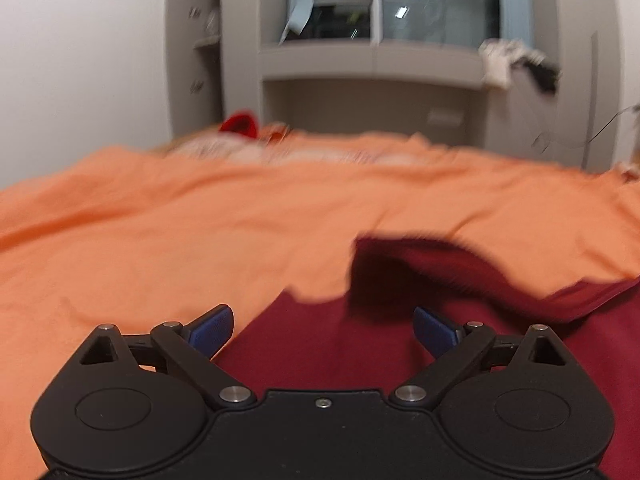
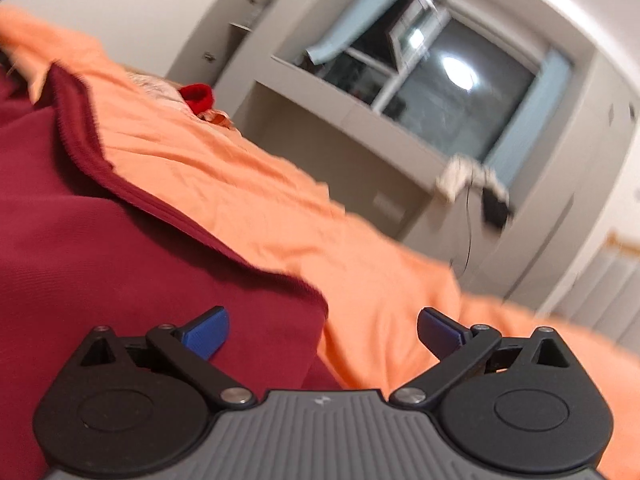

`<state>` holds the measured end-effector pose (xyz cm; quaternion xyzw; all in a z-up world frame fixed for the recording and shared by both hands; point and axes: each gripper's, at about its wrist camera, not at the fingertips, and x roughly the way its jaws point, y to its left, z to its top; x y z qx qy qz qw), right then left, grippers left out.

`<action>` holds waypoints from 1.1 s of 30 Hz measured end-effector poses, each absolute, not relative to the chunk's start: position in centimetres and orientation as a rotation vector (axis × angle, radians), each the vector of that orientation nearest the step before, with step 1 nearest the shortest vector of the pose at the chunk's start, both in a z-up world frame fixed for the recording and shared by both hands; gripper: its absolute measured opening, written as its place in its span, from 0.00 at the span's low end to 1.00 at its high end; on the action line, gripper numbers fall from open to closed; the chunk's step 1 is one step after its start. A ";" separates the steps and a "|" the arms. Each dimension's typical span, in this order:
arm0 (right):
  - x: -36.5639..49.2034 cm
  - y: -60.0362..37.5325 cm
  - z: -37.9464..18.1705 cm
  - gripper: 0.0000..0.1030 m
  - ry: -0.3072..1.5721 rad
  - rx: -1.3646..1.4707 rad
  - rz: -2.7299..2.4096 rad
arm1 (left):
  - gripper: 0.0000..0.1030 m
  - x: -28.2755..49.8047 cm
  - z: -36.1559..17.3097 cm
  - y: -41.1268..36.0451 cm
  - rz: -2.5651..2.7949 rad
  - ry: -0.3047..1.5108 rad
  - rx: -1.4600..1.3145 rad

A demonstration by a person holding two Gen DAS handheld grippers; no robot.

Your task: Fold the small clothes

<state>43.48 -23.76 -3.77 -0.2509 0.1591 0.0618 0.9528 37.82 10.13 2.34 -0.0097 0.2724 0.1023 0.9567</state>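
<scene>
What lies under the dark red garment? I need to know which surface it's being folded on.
The dark red garment lies on an orange sheet, which shows all around it. Whatever is beneath the sheet is covered.

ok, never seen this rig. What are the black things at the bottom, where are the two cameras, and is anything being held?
No robot here: a person holds a two-finger gripper in each hand, with a fisheye camera on each looking forward along its fingers. One picture is from the left gripper, the other from the right gripper. The black parts are the gripper bodies; the blue tips are the fingers. Both stand wide open and hold nothing. Below lies a dark red garment on an orange sheet. Behind are a small red item and a window.
</scene>
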 end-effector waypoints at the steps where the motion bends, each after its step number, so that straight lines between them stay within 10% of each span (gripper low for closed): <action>1: 43.8 -24.4 -3.7 0.99 0.348 -0.470 0.120 | 0.94 38.1 1.9 10.5 0.219 0.577 -0.030; 23: 45.1 -29.7 -1.1 0.88 0.435 -0.102 0.344 | 0.95 40.8 3.3 12.4 -0.059 0.534 -0.090; 28: 46.8 -30.6 -1.3 0.48 0.522 0.013 0.374 | 0.71 43.0 1.8 14.3 -0.056 0.615 -0.224; 33: 46.7 -31.5 -1.6 0.19 0.525 0.059 0.406 | 0.09 44.5 0.5 15.5 -0.108 0.664 -0.323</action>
